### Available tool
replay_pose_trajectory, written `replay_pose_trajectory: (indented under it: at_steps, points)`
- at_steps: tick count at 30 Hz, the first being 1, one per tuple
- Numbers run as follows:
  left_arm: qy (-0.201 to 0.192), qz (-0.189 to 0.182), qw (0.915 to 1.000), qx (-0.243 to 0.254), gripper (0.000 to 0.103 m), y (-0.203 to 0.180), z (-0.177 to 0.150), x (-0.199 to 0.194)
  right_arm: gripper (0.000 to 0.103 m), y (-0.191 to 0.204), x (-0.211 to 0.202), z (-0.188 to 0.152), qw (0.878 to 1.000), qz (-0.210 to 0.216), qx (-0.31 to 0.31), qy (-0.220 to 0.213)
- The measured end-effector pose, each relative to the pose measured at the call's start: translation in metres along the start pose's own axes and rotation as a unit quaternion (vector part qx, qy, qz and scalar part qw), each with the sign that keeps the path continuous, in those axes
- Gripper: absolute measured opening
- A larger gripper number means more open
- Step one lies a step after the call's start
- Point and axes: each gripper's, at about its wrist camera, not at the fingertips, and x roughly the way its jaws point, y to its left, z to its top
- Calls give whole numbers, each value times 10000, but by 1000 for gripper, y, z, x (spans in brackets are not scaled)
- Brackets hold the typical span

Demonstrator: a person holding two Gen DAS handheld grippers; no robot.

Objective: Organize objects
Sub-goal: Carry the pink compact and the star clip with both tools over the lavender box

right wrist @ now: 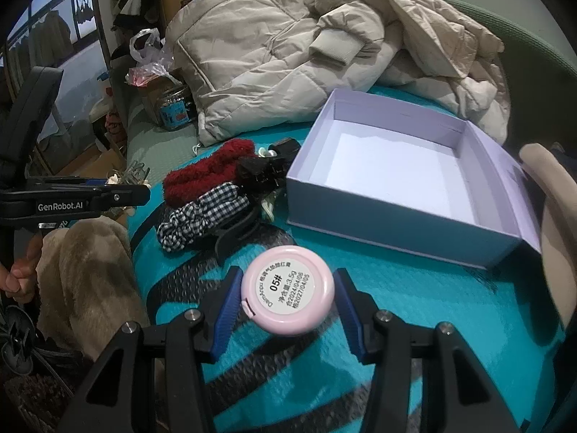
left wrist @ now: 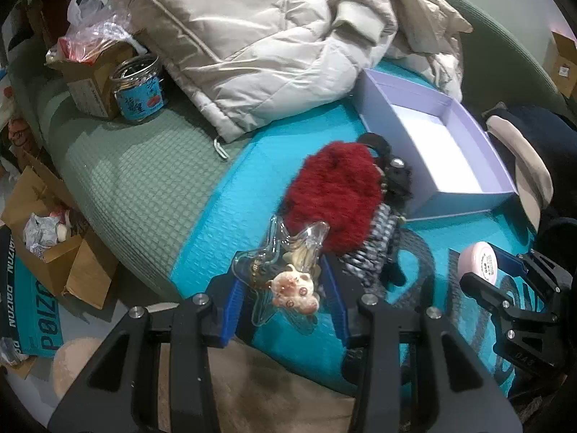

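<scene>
The left gripper point(left wrist: 285, 288) is clamped on a clear star-shaped hair clip point(left wrist: 285, 270), the right gripper point(right wrist: 288, 292) grips a pink round compact point(right wrist: 287, 289), both above the teal mat point(right wrist: 450, 310). Between them and the empty lavender box point(right wrist: 487, 166) lie a red fluffy scrunchie point(right wrist: 209, 173), a checked scrunchie point(right wrist: 202, 216) and black clips point(right wrist: 259, 171). Behind, a beige puffer jacket point(right wrist: 270, 47) crowds the box, with a blue-labelled jar point(left wrist: 139, 88) on the green cushion point(left wrist: 137, 180).

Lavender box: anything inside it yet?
No, the lavender box shows only its bare white floor; the pink compact sits gripped in the right tool.
</scene>
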Motion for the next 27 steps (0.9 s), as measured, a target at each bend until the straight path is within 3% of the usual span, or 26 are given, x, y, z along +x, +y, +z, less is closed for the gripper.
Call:
replay_pose_trajectory:
  at_steps: [15,27]
  points:
    - [-58,-217,9990,396,39,-51,-9,-22,51,-15,-30,-21,9995,-201,183,-181]
    - [5,-298,9969,732,39,-81,18,-8,51,-28,-18,-7,9994,-278,167,-138]
